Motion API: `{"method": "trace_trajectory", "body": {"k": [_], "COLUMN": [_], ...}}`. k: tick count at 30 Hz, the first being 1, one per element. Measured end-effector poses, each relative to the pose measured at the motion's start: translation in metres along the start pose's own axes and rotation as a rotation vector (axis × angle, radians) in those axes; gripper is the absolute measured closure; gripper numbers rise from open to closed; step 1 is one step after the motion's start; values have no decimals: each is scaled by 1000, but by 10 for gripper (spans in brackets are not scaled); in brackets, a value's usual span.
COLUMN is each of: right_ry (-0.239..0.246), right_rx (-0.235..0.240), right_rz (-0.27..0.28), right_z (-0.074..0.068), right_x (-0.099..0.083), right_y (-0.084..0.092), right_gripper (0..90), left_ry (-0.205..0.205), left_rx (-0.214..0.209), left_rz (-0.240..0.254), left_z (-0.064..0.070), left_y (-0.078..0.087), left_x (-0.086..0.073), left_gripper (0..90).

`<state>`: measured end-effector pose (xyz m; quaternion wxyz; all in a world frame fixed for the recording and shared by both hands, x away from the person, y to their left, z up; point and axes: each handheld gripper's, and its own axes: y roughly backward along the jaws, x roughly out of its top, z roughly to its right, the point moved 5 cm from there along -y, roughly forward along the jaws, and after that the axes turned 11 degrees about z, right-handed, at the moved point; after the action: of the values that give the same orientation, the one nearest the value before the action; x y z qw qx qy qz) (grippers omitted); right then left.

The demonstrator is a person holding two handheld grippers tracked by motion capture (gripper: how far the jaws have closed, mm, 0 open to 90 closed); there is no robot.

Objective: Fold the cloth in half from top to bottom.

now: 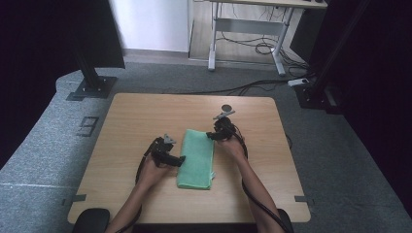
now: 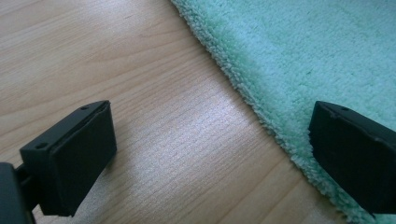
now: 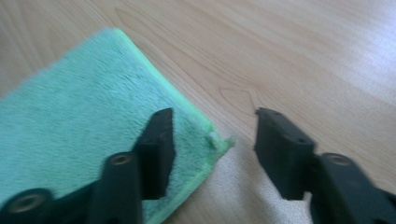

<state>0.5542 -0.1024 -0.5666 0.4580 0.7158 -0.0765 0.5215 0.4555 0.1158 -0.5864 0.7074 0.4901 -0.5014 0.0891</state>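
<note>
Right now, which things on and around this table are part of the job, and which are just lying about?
In the job:
green towel
left claw, open at the towel's edge
right claw, open over a towel corner

Lying about:
small dark disc on the table
desk and cables behind

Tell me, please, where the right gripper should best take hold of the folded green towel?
Probably at the corner by the right gripper. The green towel lies flat on the table, so only edges offer a bite. That corner sits between the open jaws; coming down from above, one jaw on the cloth, one beside it, should pinch it.
</note>
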Motion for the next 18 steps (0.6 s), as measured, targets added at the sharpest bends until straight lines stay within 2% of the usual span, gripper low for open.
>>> {"method": "trace_trajectory", "body": {"k": [1,3,7,8,9,12,13,16,18], "right_ry": [5,2,-9,-8,-8,-21,-36,-69,-64], "right_rx": [-19,-25,-5,-4,6,57,79,81,83], "right_rz": [-13,-22,-13,-11,-13,-19,-22,-24,-42], "right_z": [2,4,4,4,2,-6,-8,-10,-11], "right_x": [-2,-4,-6,-5,-5,-4,-4,-5,-4], "right_y": [-4,-8,-11,-12,-11,-10,-10,-9,-9], "right_gripper": [392,372,383,407,474,757,819,852,857], "left_ry": [0,0,0,0,0,0,0,1,0], "left_rx": [0,0,0,0,0,0,1,2,2], "left_rz": [-1,0,-1,-1,-1,-1,0,0,0], "left_z": [0,0,0,0,0,0,0,0,0], "left_y": [0,0,0,0,0,0,0,0,0], "left_x": [0,0,0,0,0,0,0,0,0], "left_gripper": [13,13,13,12,13,13,13,13,13]}}
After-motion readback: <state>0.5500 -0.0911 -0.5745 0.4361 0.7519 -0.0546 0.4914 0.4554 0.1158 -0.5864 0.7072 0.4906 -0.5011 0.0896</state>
